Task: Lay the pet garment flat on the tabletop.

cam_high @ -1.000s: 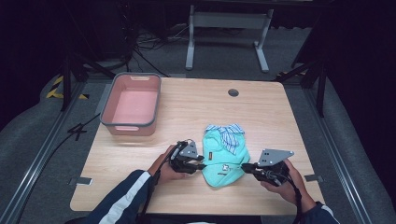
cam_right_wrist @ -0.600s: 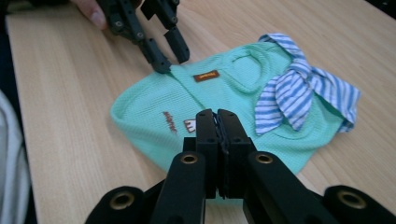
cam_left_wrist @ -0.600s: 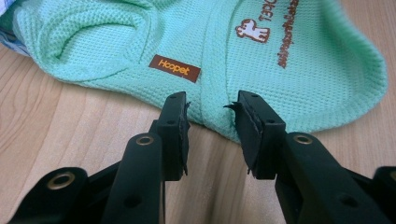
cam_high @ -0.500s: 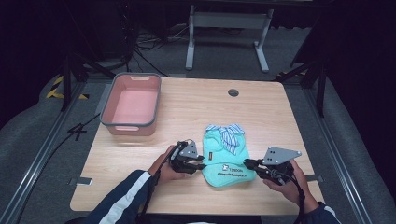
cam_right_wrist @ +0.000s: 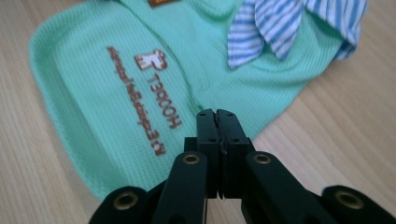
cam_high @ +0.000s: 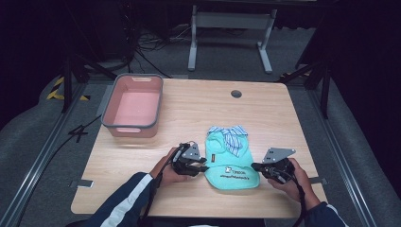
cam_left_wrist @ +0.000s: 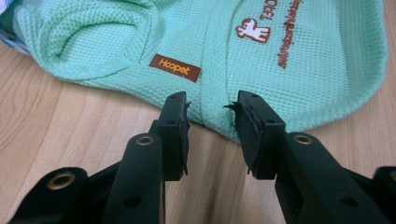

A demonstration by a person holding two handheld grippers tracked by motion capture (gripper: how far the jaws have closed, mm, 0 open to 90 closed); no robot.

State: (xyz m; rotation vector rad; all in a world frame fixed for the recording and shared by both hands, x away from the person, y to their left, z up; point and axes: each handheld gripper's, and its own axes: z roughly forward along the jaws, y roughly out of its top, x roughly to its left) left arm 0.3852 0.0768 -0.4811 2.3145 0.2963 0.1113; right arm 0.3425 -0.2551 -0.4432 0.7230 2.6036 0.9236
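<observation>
A mint-green knitted pet shirt [cam_high: 231,165] with a blue-striped collar [cam_high: 230,135] lies flat on the wooden table [cam_high: 265,113], near its front edge. My left gripper [cam_high: 204,165] sits at the shirt's left edge. In the left gripper view its jaws [cam_left_wrist: 210,100] stand open, with the shirt's hem [cam_left_wrist: 280,56] just at their tips and no pad pressing on it. My right gripper [cam_high: 254,166] is at the shirt's right edge. Its jaws [cam_right_wrist: 215,113] have just closed further and now meet over the shirt's border [cam_right_wrist: 140,84], with no cloth seen between them.
A pink tub [cam_high: 135,127] stands at the table's back left. A dark round cable hole [cam_high: 236,93] sits near the far edge. Bare wood lies to the right of the shirt and behind it. A metal stand is on the floor beyond the table.
My right gripper shifted slightly at the shirt's right edge and sank a little toward the table. The left gripper and the shirt kept still.
</observation>
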